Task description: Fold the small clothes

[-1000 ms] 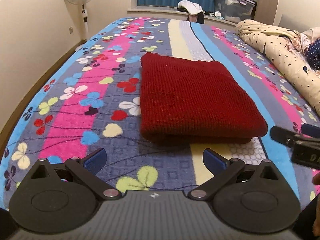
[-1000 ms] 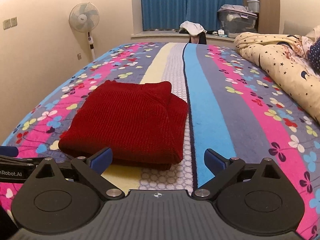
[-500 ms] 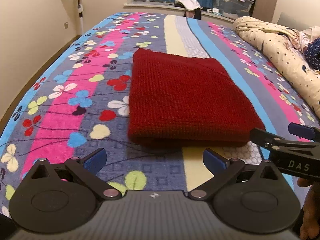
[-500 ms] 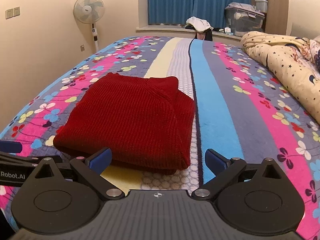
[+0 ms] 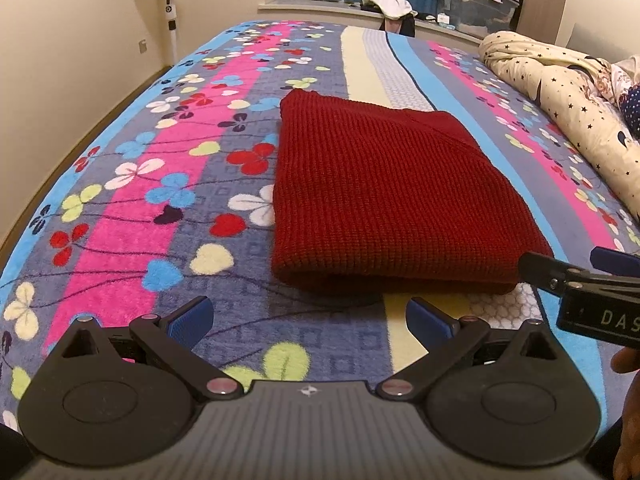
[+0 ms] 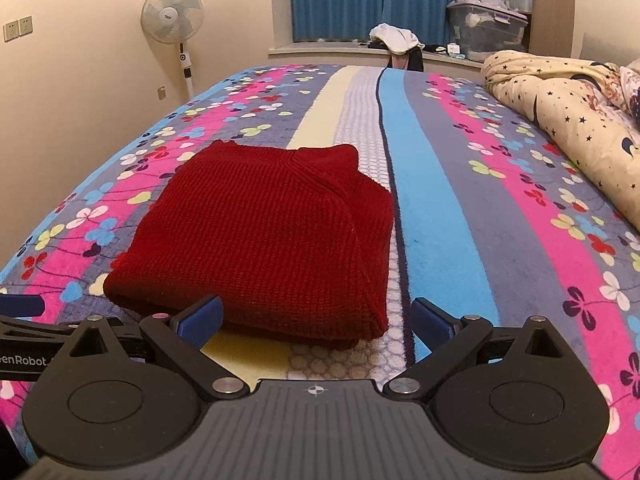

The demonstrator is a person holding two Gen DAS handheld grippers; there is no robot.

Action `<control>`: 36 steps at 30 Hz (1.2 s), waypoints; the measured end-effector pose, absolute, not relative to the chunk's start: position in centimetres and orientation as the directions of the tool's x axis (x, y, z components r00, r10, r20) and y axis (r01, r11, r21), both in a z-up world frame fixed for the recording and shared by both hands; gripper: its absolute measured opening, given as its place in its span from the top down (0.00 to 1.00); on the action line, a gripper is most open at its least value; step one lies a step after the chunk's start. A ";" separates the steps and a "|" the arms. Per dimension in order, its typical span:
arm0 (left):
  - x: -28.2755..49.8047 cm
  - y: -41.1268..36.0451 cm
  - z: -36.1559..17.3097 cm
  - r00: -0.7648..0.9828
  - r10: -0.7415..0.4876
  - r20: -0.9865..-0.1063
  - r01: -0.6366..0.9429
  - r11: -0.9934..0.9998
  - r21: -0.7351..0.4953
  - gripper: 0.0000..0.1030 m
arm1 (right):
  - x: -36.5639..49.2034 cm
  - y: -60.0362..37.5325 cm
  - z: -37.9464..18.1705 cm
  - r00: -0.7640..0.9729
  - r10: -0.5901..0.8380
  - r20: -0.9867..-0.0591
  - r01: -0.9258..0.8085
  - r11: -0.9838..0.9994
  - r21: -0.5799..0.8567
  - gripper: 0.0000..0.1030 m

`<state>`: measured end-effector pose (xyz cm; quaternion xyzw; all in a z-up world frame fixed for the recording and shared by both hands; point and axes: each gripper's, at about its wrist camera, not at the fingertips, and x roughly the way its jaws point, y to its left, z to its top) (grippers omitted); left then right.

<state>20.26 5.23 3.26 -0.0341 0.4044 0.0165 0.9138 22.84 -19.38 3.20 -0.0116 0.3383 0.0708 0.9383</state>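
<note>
A big bed blanket with bright stripes and little flowers fills most of both views. A cream quilt with dark stars lies bunched up along its right side. A white fan stands by the wall.

In the middle of the blanket lies the red knit sweater. It is folded into a thick, neat rectangle. Its near edge is a soft rounded fold, and on the right side a second layer sticks out a bit.

The left gripper is wide open and holds nothing. The right gripper is wide open too, empty, just in front of the sweater's near edge.
</note>
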 end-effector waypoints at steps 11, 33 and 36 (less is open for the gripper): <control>20.1 5.3 3.4 0.676 -0.008 -0.737 -0.050 0.997 -0.057 0.01 | 22.9 -18.8 2.9 0.756 0.129 -0.641 -0.164 0.986 0.005 0.04; 20.1 5.4 3.5 0.677 -0.014 -0.736 -0.051 0.997 -0.066 0.01 | 23.0 -18.4 2.5 0.750 0.129 -0.649 -0.186 0.982 -0.019 0.04; 20.1 5.5 3.5 0.677 -0.014 -0.736 -0.050 0.997 -0.065 0.01 | 23.0 -18.4 2.5 0.751 0.129 -0.648 -0.186 0.982 -0.019 0.04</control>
